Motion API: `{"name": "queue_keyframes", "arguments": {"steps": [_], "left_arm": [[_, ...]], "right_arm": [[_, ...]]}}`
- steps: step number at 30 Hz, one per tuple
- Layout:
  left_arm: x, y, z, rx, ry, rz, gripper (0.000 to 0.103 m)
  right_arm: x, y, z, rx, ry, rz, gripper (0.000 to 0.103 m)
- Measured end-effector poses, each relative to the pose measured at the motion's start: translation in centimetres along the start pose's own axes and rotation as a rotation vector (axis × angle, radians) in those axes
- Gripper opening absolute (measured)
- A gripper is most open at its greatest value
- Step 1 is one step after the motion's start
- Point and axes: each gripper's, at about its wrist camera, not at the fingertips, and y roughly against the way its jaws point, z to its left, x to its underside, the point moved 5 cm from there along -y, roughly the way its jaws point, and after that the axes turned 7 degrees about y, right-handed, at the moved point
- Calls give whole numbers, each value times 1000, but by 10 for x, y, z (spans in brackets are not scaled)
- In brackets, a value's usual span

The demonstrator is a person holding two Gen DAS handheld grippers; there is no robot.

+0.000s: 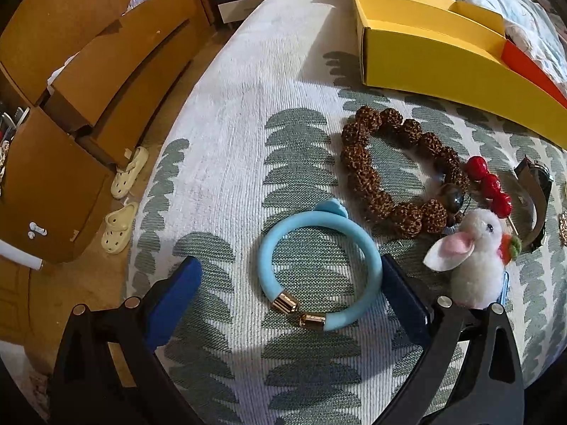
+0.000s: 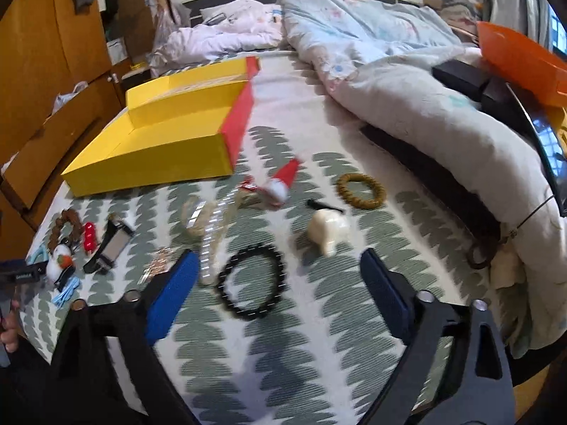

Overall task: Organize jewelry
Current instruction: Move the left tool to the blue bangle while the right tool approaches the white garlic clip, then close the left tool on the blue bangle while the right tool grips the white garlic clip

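Left gripper (image 1: 288, 283), spread wide and empty, frames the blue bangle (image 1: 319, 269) lying flat on the bed (image 1: 226, 113); its right finger touches the bangle's rim. Brown bead bracelet (image 1: 400, 173) lies just beyond, yellow box (image 1: 443, 60) farther. Right gripper (image 2: 278, 274), likewise spread, frames the black bead bracelet (image 2: 251, 279); bare bedspread lies nearer.

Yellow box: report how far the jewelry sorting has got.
Done: nothing; the yellow box looks empty. In hand: nothing gripped; the left gripper is open around the blue bangle, the right gripper open over the black bead bracelet. Left: everything, brown bead bracelet included.
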Motion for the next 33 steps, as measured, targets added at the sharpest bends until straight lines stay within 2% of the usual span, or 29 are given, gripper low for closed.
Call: {"name": "queue_keyframes", "arguments": {"steps": [6, 10, 15, 25, 31, 33], "left_arm": [[-1, -4, -2, 0, -4, -8, 97], [0, -2, -2, 5, 1, -13, 97], [3, 2, -3, 4, -2, -17, 97], [5, 3, -5, 11, 0, -18, 97], [7, 4, -4, 16, 3, -21, 97], [7, 4, -4, 23, 5, -19, 95]], "right_arm": [[-5, -28, -24, 17, 25, 79, 85], [-8, -38, -25, -13, 32, 98, 83], [-15, -50, -21, -8, 72, 123, 64], [-14, -66, -25, 6, 46, 171, 55], [-12, -69, -22, 10, 51, 188, 42], [-11, -70, -22, 0, 42, 191, 34]]}}
